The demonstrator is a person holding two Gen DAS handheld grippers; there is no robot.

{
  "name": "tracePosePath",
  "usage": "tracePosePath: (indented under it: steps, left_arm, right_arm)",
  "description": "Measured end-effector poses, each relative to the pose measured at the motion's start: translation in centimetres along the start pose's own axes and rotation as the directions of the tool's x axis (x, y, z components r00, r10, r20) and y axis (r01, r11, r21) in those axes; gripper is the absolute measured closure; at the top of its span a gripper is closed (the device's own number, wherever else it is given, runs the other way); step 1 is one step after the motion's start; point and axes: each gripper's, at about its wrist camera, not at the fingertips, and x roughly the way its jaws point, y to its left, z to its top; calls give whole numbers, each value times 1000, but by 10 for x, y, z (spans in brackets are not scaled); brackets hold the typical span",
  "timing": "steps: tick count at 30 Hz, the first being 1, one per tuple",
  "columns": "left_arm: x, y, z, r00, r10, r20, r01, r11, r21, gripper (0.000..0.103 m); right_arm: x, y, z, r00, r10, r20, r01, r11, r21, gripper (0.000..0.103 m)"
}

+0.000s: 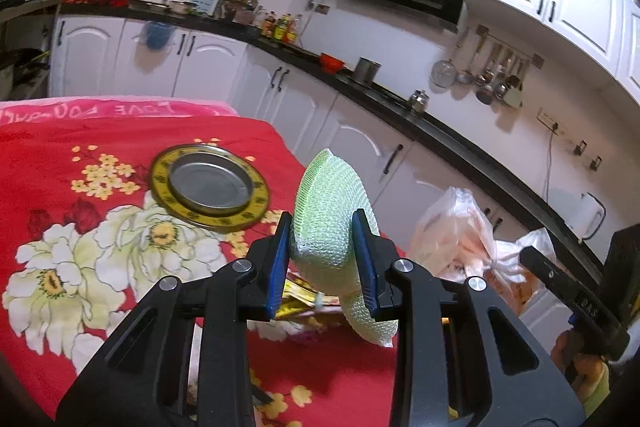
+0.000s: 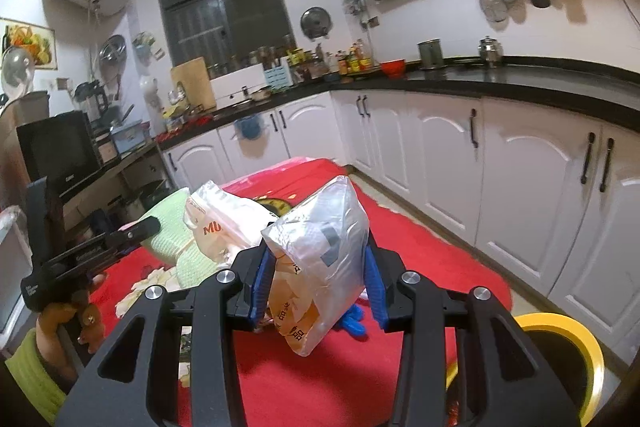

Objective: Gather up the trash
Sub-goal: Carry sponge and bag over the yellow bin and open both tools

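Nearest, the right gripper has its fingers clamped on a clear plastic bag printed with Chinese characters, held above the red flowered desk. A second bag reads "MU". Left of it, the left gripper pinches a green foam net. Farther off, the cloth's pink edge reads "LOVE".

My left gripper is black with blue pads and holds a pale green mesh wrapper. At ten o'clock from it sits a plate with a silver centre and a yellow rim with black marks. The tablecloth is red with white and yellow flowers. My right gripper, also black and blue, grips a translucent white bag with orange print. At four o'clock, a yellow-rimmed black bin.
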Motion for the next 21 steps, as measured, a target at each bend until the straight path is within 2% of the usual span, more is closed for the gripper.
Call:
tracePosePath:
  steps: [12,21]
  left_arm:
    - [3,-43,-19,996,-78,-42,81,994,79,80]
    - [13,-76,-40,988,-122,-97,135,981,138,80]
  right_arm:
    - [-39,-35,-7,995,-97,35,96,995,33,65]
    - [-60,-63,-19,985,-169,31,166,984,69,65]
